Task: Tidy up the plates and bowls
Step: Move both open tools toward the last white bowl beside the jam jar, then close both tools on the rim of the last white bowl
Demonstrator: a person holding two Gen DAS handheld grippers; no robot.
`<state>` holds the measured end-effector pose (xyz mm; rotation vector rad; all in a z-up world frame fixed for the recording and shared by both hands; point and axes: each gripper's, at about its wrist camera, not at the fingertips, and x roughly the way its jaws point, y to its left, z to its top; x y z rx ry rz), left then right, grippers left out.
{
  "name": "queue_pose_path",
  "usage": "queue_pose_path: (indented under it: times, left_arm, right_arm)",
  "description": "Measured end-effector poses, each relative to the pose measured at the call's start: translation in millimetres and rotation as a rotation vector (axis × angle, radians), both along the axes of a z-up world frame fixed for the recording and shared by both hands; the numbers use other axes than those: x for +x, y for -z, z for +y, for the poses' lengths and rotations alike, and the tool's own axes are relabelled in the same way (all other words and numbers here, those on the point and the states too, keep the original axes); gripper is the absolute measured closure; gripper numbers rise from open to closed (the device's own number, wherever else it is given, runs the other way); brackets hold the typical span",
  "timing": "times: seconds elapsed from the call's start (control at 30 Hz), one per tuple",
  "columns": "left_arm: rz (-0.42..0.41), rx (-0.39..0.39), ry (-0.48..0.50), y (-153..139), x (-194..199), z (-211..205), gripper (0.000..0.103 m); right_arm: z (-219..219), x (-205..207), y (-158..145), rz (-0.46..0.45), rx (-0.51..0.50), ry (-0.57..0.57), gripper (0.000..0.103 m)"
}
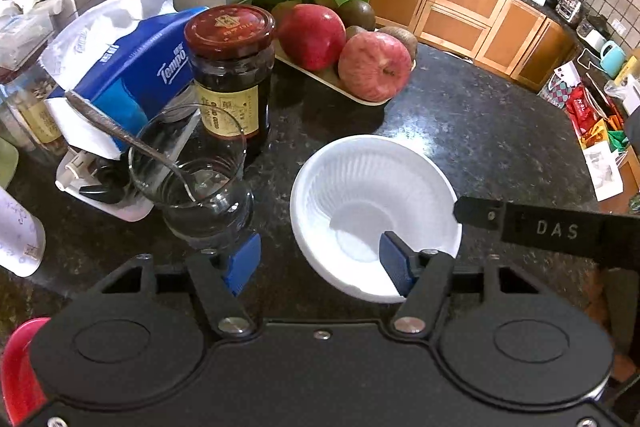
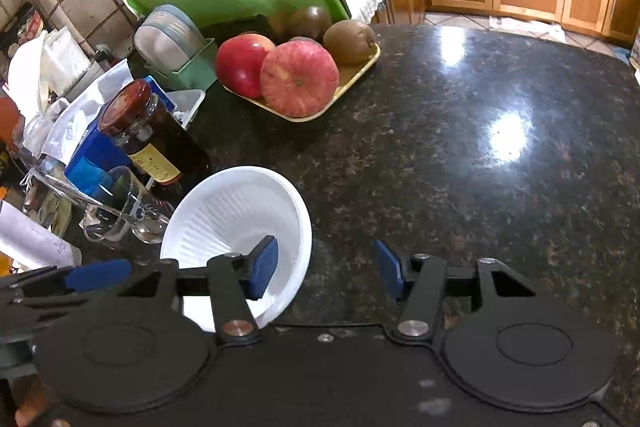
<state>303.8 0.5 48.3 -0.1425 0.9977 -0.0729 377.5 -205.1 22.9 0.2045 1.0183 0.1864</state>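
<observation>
Your right hand-held gripper (image 2: 326,269) hangs spread wide over the dark surface (image 2: 460,147). Its left finger sits over the white bowl (image 2: 224,215); right finger over bare stone. Fruit tray (image 2: 352,79) farther in.

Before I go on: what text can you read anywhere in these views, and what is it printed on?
"Tempo": on the blue tissue pack.
"DAS": on the right gripper, seen from the left wrist.
Jar label: characters too blurred to read.
Jar lid emblem: unreadable.
White paper with handwriting at the left edge: illegible.
Red packets at far right: too small to read.
</observation>
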Motion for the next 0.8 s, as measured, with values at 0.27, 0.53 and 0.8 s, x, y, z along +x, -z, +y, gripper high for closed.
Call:
queue_pose_path:
  times: [0.27,0.53,0.8]
  left_arm:
    - [0.028,0.005,-0.022,9.0,11.0,0.5,0.041]
    - [0.058,-0.003,-0.025,16.5,24.2,-0.2,0.047]
    - [0.078,-0.008,-0.009,21.3,33.7,-2.2,0.064]
  right_arm:
    - [3.2,7.1,8.6,0.002,-0.04,-0.002,0.049]
    - [11.2,7.4,13.0,0.004,-0.081,-0.022,0.068]
    - [14.5,4.4,12.8,-0.002,-0.086,-0.038,0.079]
